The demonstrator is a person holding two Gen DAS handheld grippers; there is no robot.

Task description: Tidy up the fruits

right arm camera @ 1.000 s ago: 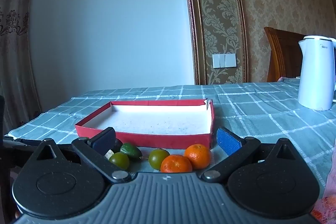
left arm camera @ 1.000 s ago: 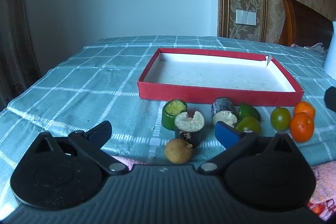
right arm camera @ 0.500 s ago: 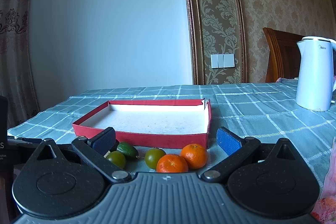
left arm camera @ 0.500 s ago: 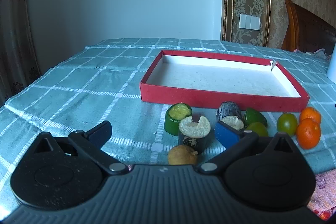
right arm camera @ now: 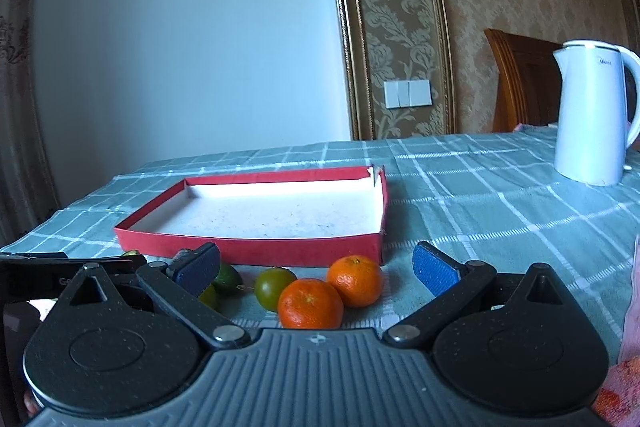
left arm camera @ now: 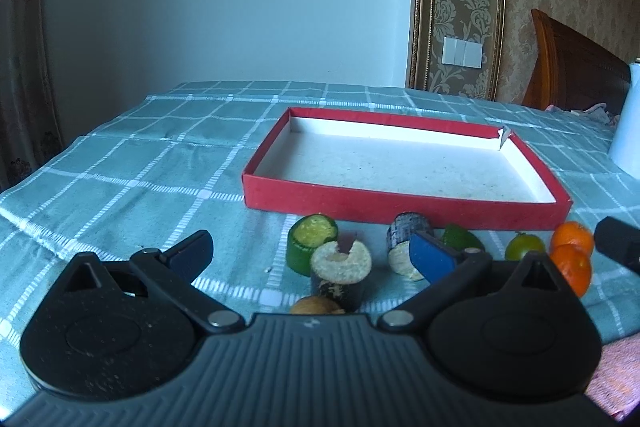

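An empty red tray [left arm camera: 400, 203] with a white inside lies on the checked cloth; it also shows in the right wrist view [right arm camera: 248, 247]. In front of it lie a green cut piece [left arm camera: 310, 241], dark cut pieces [left arm camera: 340, 273], a brown round fruit [left arm camera: 316, 305], green fruits [left arm camera: 522, 245] and two oranges [left arm camera: 572, 269]. My left gripper [left arm camera: 312, 257] is open, low over the cut pieces. My right gripper [right arm camera: 318, 267] is open, with two oranges [right arm camera: 312, 303] and a green fruit [right arm camera: 274, 287] between its fingers.
A white kettle [right arm camera: 592, 115] stands at the back right of the table. A wooden chair [left arm camera: 572, 67] is behind the table. A pink cloth [right arm camera: 624, 387] lies at the near right edge. The left gripper's body [right arm camera: 60, 279] shows at the left in the right wrist view.
Both grippers have moved forward and lower toward the fruit. The brown fruit has slid under the left gripper's body. Both stay open.
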